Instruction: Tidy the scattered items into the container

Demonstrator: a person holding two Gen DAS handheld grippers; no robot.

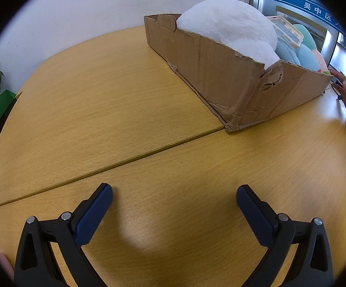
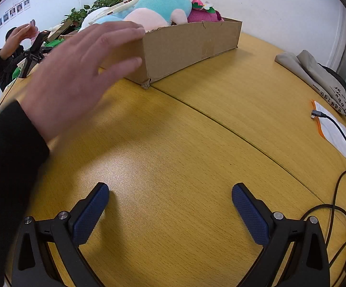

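- On the desk [image 1: 129, 91], toward its far edge, the cardboard box [image 1: 220, 71] that serves as the container stands heaped: a white plush [image 1: 227, 26] rises well above its rim, with a teal plush [image 2: 163, 0], a pink-and-magenta strawberry plush [image 2: 204, 12] and a flat cream frame-like piece [image 2: 115, 8] piled beside it.
- Both sets of fingers stand wide and empty above bare wood: the left gripper [image 1: 174, 205] and the right gripper [image 2: 170, 203] each point down at the near part of the desk, well apart from the box.
- A bare hand [image 2: 82, 71] in a dark sleeve reaches across to the box's near corner, touching or just short of it; I cannot tell which.
- Risk: the heap looks overfull, so a nudge from that hand or a push on the torn wall could tip the white plush out over the rim.
- Risk: any move of the right gripper toward the box may meet the hand that lies between them.
- Risk: the black cable [image 2: 345, 141] trailing along the desk's right edge, over a sheet of paper [image 2: 333, 126], could snag the right gripper.
- Count: one box; at least three plush toys, perhaps more hidden beneath; one cream piece; two grippers; one reaching hand.
- No scattered item shows on the open desk, so the tidying looks nearly or fully done.
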